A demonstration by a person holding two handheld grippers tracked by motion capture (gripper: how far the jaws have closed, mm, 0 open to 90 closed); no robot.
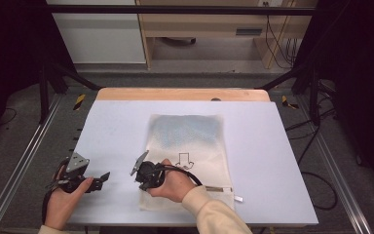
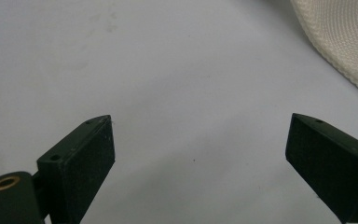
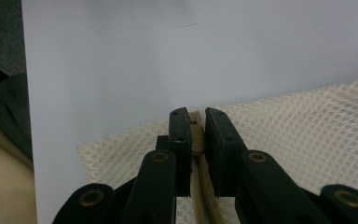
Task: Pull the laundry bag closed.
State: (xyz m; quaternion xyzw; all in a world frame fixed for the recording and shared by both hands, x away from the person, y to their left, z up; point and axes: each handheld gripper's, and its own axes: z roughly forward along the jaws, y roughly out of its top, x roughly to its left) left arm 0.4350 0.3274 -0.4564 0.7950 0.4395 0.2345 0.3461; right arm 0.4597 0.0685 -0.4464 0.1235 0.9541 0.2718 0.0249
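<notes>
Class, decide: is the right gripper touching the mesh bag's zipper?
Touching. In the right gripper view the right gripper has both jaws pressed against the zipper of the mesh bag.

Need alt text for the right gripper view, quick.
The right tool is shut on the tan zipper strip at the edge of a cream mesh bag. The bag lies on a white table.

Worktop (image 1: 117,126): pale grey-white surface with a bare wooden strip (image 1: 182,94) along the far edge. Lying flat on it, right of centre and towards the near edge: one cream mesh zip pouch (image 1: 190,131), with a small black printed figure, zipper (image 1: 219,188) along the near end, metal pull (image 1: 238,198) projecting past the right corner.
</notes>
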